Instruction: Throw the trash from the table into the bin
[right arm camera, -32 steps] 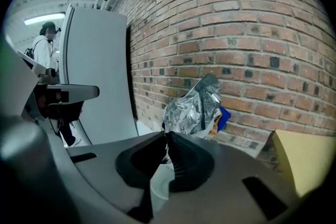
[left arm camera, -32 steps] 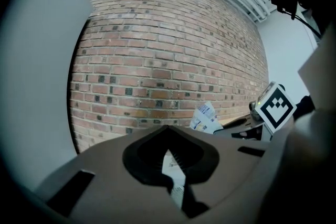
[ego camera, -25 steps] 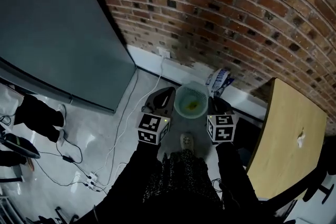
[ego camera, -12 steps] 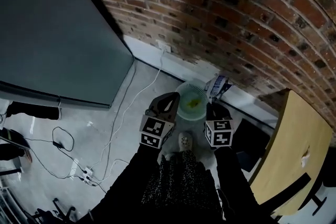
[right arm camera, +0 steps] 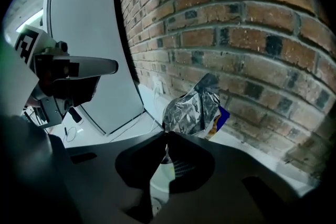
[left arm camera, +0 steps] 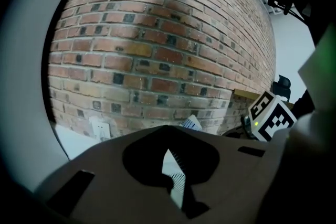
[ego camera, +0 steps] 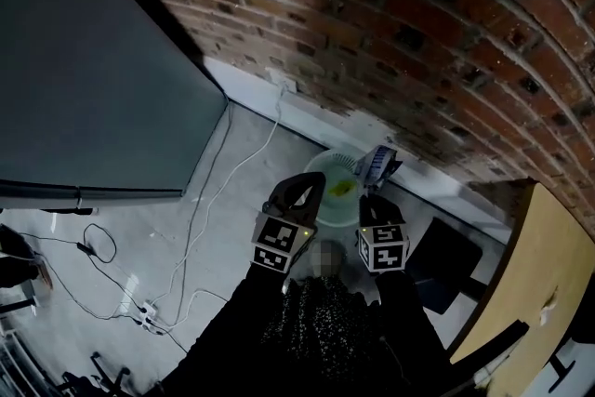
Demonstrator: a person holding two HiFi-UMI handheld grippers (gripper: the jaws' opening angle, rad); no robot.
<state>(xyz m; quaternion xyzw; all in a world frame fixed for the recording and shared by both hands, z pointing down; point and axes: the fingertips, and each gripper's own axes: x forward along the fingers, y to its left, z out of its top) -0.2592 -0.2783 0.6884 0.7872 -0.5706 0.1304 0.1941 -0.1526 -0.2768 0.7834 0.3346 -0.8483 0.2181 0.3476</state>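
Note:
A pale round mesh bin [ego camera: 333,211] stands on the floor at the foot of the brick wall [ego camera: 446,33], with something yellow-green inside. My right gripper [ego camera: 375,191] is shut on a crumpled snack bag [ego camera: 377,165], silver foil inside and blue outside, which hangs over the bin's far right rim. In the right gripper view the bag [right arm camera: 191,108] sticks up from the closed tips of the right gripper [right arm camera: 166,135]. My left gripper [ego camera: 299,196] hovers over the bin's left rim, its jaws meeting with nothing between them. In the left gripper view the bin's mesh [left arm camera: 177,180] shows behind the left gripper [left arm camera: 168,131].
A large grey cabinet [ego camera: 93,70] fills the left. A white cable [ego camera: 200,228] runs from a wall socket [ego camera: 282,81] to a power strip [ego camera: 147,317]. A wooden table [ego camera: 544,256] with a white scrap [ego camera: 550,300] is at the right, a dark flat object [ego camera: 444,260] beside it.
Both grippers have dropped lower and closer to the wall, over the bin. The bag stays in the right gripper. The table has slid toward the right edge of the head view.

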